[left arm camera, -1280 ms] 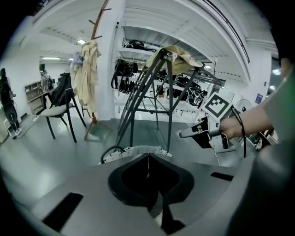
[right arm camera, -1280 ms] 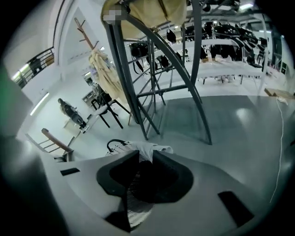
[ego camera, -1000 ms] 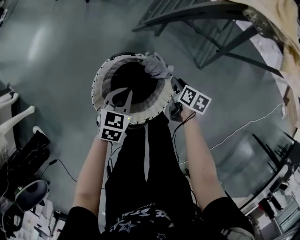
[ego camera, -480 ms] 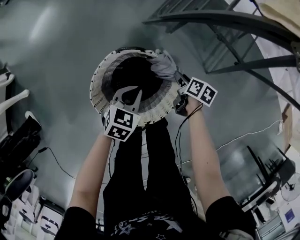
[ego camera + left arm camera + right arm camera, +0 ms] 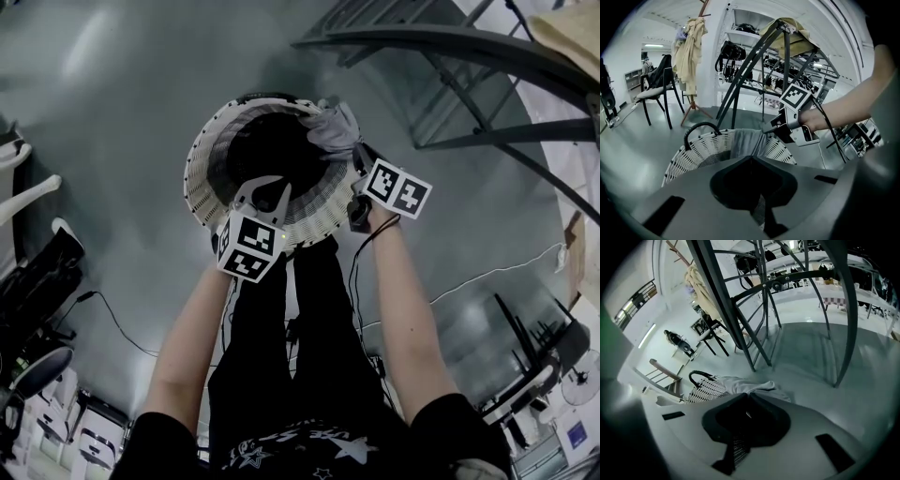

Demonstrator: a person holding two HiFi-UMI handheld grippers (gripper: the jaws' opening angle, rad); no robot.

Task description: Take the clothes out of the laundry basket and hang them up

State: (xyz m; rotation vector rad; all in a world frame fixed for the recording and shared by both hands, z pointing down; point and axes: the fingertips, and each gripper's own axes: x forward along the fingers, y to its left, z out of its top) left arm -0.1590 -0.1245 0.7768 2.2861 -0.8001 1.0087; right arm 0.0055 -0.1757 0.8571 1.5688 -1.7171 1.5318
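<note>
The white woven laundry basket (image 5: 200, 178) stands on the grey floor (image 5: 122, 103) in the upper middle of the head view, with the grey garment (image 5: 333, 131) draped over its upper right rim, as it was a second ago. The change is at the right gripper (image 5: 357, 167). Its fingers stood apart half a second ago and have just been closing, and they now meet on the near edge of the garment at the basket's right rim. In the right gripper view the cloth (image 5: 750, 385) gathers right at the closed tips, with the basket (image 5: 705, 387) to their left. The left gripper view shows the same pinch from the side, the right gripper (image 5: 769, 127) touching the garment (image 5: 745, 143) where it hangs over the weave (image 5: 701, 150). The left gripper (image 5: 270, 187) hangs over the basket's near rim, at the lower middle of the opening, much where it was relative to the basket. Its fingers are pressed together as before, with nothing between them. A dark metal drying rack (image 5: 441, 42) crosses the upper right corner of the head view.
</note>
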